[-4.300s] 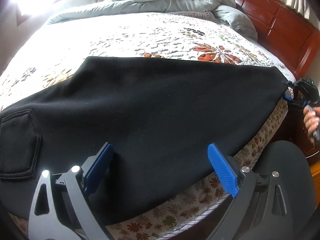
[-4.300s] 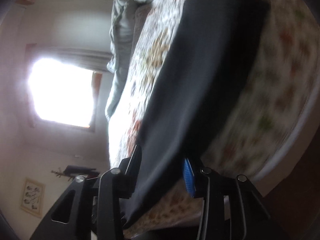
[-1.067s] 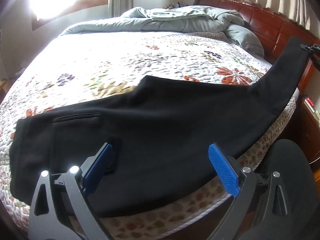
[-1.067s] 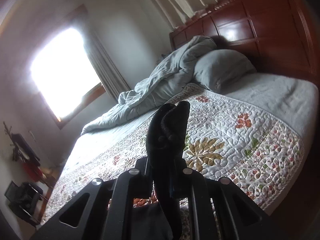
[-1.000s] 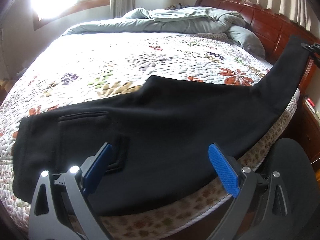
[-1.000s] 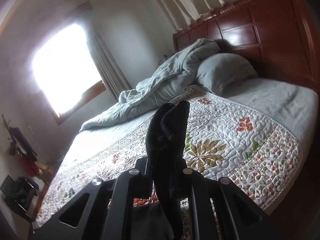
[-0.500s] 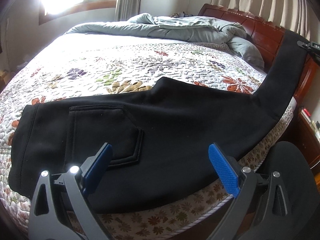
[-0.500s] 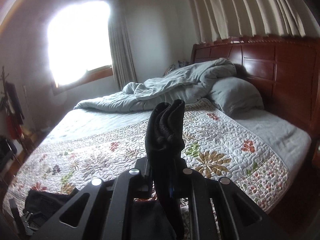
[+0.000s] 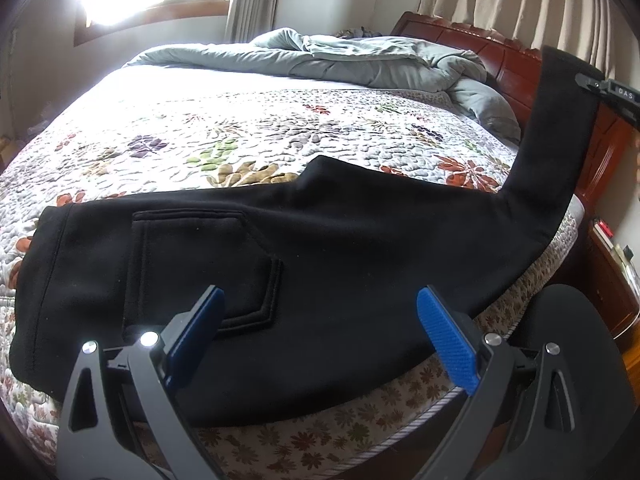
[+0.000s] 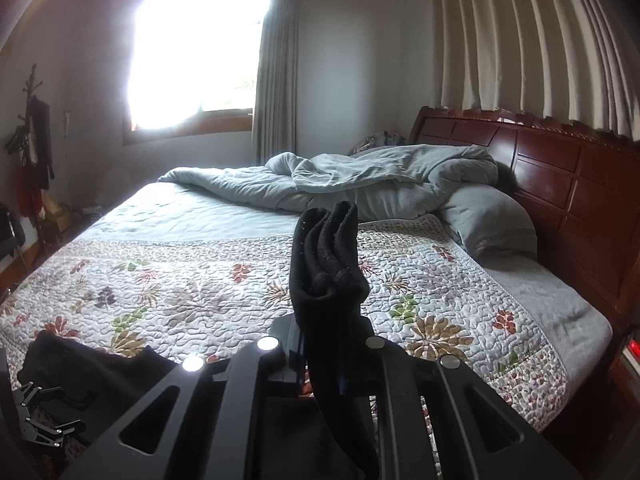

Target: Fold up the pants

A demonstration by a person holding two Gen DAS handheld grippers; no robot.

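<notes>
Black pants (image 9: 340, 248) lie across the front of the floral quilt (image 9: 240, 132), waistband to the left and the back pocket (image 9: 200, 264) facing up. Their leg end rises off the bed at the right, where my right gripper (image 9: 588, 84) holds it high. In the right wrist view that gripper (image 10: 324, 360) is shut on the bunched black cuffs (image 10: 326, 264), which stick up between its fingers. My left gripper (image 9: 320, 332) hovers open over the seat of the pants, blue pads wide apart and holding nothing. It also shows as the left gripper (image 10: 40, 420) beside the waistband.
A rumpled grey duvet (image 9: 360, 60) and a pillow (image 10: 488, 220) lie along the far side by the dark wooden headboard (image 10: 560, 184). A nightstand (image 9: 612, 272) stands right of the bed. A dark round object (image 9: 568, 360) sits low at the near right.
My right gripper has carried the cuffs sideways over the bed while rolling upright. More of the leg now hangs from it. The waistband and pocket have come further into the left view.
</notes>
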